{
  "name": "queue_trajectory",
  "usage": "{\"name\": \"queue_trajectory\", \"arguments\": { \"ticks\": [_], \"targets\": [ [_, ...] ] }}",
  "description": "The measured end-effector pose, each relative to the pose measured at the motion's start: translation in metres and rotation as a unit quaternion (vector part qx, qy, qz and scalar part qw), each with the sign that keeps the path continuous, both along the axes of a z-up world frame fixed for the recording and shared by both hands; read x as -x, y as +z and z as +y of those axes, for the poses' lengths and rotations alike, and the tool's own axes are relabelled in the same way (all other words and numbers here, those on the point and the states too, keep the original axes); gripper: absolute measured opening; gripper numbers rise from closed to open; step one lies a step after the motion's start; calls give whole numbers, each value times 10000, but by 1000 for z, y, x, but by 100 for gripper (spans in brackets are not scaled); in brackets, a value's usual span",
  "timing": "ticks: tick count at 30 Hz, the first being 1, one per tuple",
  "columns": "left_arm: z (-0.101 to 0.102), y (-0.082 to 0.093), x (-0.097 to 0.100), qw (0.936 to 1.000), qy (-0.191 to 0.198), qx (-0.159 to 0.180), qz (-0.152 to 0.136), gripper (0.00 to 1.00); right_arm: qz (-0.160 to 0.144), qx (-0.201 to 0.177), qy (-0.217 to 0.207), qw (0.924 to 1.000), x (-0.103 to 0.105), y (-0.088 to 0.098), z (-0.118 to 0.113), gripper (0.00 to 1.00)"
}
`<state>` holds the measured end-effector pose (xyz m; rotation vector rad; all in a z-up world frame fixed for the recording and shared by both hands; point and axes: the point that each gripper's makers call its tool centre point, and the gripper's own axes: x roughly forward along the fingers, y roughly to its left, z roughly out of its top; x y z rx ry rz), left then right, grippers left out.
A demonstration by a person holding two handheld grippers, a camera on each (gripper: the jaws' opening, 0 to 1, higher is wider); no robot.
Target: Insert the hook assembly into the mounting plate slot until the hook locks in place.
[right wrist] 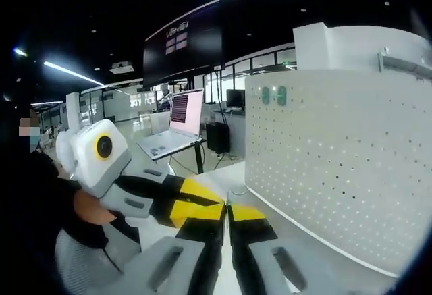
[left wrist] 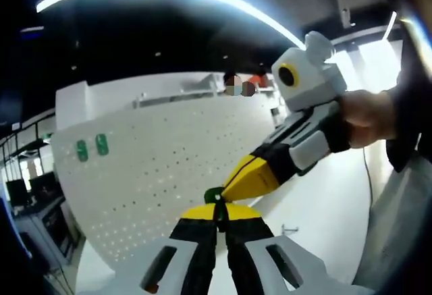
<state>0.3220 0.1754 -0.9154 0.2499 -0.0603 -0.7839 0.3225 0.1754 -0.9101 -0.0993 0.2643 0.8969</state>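
In the left gripper view, the left hand-held gripper [left wrist: 219,215] has its yellow-tipped jaws drawn together on a small green hook piece [left wrist: 214,194], which pokes out just past the tips. The right hand-held gripper [left wrist: 233,188] comes in from the right with its own tips pressed together and touching the same green piece; whether it truly grips it or only steadies it is hard to tell. A person's hand [left wrist: 368,116] holds that gripper by its handle.

Beyond the tips, farther away, stands the white perforated board [left wrist: 169,167] that serves as the mounting plate, upright on the white table [left wrist: 324,207]. Two green pieces [left wrist: 92,148] already sit high on its far left. The held hook looks apart from the board's face, not yet in any slot.

In the right gripper view, the right hand-held gripper [right wrist: 227,222] is closed, with the left hand-held gripper [right wrist: 219,210] meeting it from the left; the green piece cannot be made out there. The board [right wrist: 337,153] stands to the right, and a laptop [right wrist: 177,123] sits on a stand in the background.

By my judgement the hook is in hand and being arranged between the two grippers; carrying it to a slot, pushing it in and locking it all remain.
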Motion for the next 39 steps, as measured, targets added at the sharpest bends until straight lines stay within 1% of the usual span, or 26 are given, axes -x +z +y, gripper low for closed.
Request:
{"name": "queue_trajectory", "arguments": {
  "ticks": [8,18,27,33,39],
  "targets": [
    [0,1,1,10000,10,15,-20,3,-52,25,27,10000,1,1,0,0],
    [-1,0,1,10000,16,54,58,3,-170,52,0,9998,1,6,-2,3],
    [-1,-1,1,9998,40,108,144,3,-221,103,-45,9997,1,5,-7,5],
    [0,-2,0,9997,53,134,189,3,-309,143,-51,9994,1,6,-9,9],
    [1,-3,-1,9996,84,156,228,3,-366,150,-79,9992,0,6,-12,17]
  ]
}}
